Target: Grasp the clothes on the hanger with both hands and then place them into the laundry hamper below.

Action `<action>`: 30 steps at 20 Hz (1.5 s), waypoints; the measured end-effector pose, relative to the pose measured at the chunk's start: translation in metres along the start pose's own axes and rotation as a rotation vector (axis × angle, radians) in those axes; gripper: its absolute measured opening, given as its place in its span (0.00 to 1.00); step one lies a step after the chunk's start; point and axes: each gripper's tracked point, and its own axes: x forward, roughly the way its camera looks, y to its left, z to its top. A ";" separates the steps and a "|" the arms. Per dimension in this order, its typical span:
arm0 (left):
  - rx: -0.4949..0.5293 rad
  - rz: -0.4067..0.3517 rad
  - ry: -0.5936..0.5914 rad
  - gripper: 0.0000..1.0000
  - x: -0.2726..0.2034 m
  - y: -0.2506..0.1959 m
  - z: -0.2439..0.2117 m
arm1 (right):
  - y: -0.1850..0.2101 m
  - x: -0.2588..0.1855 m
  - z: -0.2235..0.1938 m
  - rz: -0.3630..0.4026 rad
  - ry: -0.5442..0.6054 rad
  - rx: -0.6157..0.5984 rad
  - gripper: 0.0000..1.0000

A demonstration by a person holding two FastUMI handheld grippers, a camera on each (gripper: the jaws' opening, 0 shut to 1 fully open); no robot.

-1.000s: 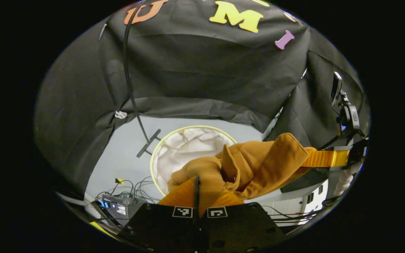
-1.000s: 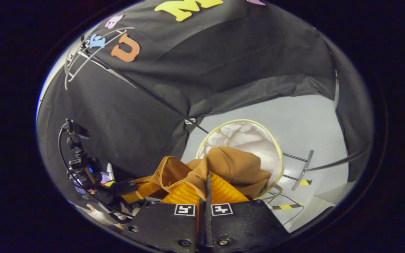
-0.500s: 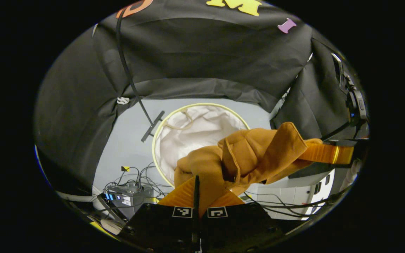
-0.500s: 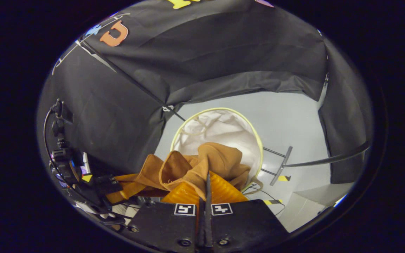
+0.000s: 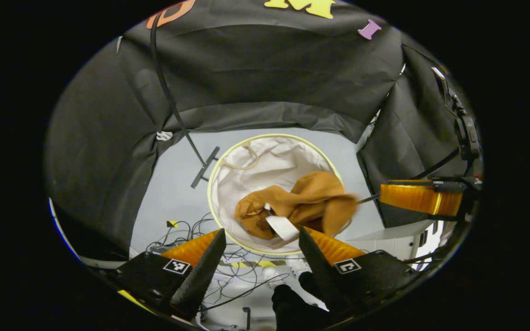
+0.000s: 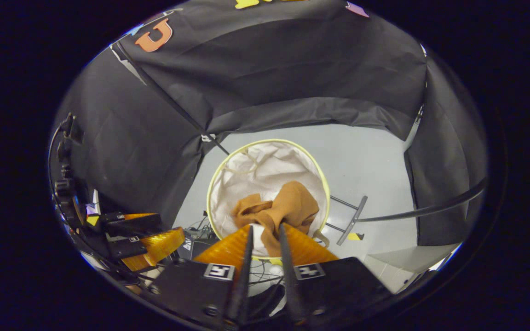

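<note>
The brown garment (image 5: 311, 197) lies crumpled inside the round white laundry hamper (image 5: 242, 184) on the floor, a white tag showing on it. My left gripper (image 5: 261, 231) hangs above the hamper's near rim, open wide, with nothing between its fingers. In the right gripper view the garment (image 6: 288, 202) sits in the hamper (image 6: 246, 184), below my right gripper (image 6: 265, 227), whose fingers stand a narrow gap apart and grip nothing. The right gripper (image 5: 419, 198) shows to the right of the hamper in the left gripper view. The left gripper (image 6: 154, 243) shows at the lower left in the right gripper view.
A black rack pole with a flat foot (image 5: 205, 161) stands just left of the hamper; the same foot (image 6: 352, 220) is on its right in the right gripper view. Cables and a small box (image 5: 177, 234) lie on the grey floor. A white cabinet (image 5: 384, 243) stands at the right.
Both grippers were shut on the garment, holding it stretched above the hamper. Both have opened, and the garment has dropped into the hamper.
</note>
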 end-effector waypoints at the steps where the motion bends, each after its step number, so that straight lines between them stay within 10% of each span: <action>1: -0.005 0.004 -0.003 1.00 0.000 0.002 -0.003 | -0.003 -0.001 0.001 -0.009 -0.004 -0.008 0.53; 4: -0.017 0.011 -0.006 0.95 -0.002 0.007 -0.010 | -0.009 -0.004 -0.003 -0.045 -0.005 -0.022 0.88; 17: -0.030 0.034 -0.082 0.95 -0.018 0.011 -0.009 | -0.009 -0.014 -0.007 -0.070 -0.037 -0.083 0.89; 30: -0.015 0.061 -0.454 0.95 -0.161 0.006 0.045 | 0.023 -0.193 0.021 -0.060 -0.428 -0.126 0.89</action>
